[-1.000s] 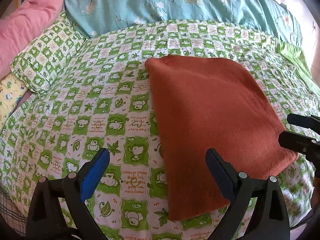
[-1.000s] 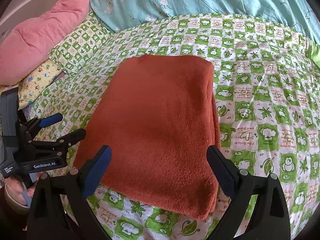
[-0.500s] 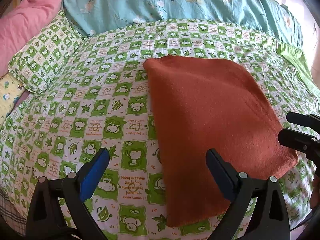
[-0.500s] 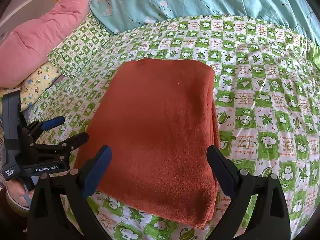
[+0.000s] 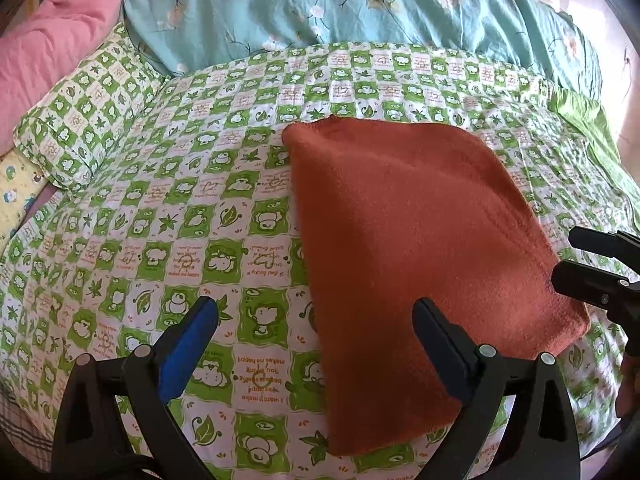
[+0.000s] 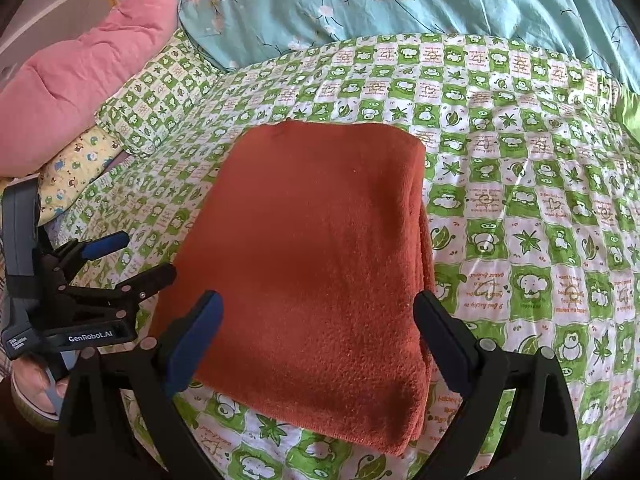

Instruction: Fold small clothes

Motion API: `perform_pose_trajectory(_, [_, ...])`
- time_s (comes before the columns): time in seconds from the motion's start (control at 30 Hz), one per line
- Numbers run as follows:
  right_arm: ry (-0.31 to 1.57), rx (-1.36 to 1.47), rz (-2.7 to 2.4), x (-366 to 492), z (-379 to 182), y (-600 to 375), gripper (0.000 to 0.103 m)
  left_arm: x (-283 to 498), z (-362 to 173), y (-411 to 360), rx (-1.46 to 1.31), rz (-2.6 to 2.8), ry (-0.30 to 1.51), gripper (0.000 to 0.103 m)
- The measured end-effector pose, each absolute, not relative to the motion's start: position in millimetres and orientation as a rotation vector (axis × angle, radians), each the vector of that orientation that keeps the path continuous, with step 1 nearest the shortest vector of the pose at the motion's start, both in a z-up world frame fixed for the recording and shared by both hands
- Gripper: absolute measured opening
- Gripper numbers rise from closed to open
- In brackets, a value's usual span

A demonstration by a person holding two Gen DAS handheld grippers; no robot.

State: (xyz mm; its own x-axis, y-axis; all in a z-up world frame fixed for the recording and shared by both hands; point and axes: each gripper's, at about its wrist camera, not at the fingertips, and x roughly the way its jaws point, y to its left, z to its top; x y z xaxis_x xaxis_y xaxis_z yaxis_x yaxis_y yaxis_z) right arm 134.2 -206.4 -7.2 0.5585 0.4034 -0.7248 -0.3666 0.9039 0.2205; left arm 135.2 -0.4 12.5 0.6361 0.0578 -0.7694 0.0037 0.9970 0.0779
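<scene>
A rust-orange knitted garment [image 5: 408, 232] lies folded into a flat rectangle on the green checked bedspread [image 5: 168, 208]; it also shows in the right wrist view [image 6: 316, 264]. My left gripper [image 5: 316, 336] is open and empty, above the garment's near left edge. My right gripper [image 6: 320, 328] is open and empty, above the garment's near edge. The left gripper shows in the right wrist view [image 6: 124, 256], just off the garment's left side. The right gripper shows in the left wrist view [image 5: 576, 260], at the garment's right corner.
A turquoise floral duvet [image 5: 360, 4] lies across the back of the bed. A pink quilt [image 6: 80, 76] and a green checked pillow [image 5: 80, 120] are at the left. A person's slippered foot [image 6: 32, 392] shows at the lower left, off the bed.
Both grippers have drifted slightly, and the garment sits a little lower in both views. Both stay open and the garment has not moved.
</scene>
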Motion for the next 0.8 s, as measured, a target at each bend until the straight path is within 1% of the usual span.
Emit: perform_pose_trajectory(0.8, [0.870,0.043,0.455,134.7,-8.2,-204.1,0.096,138.6,13.3,-0.5,0.068,0.024,0.878,0.099])
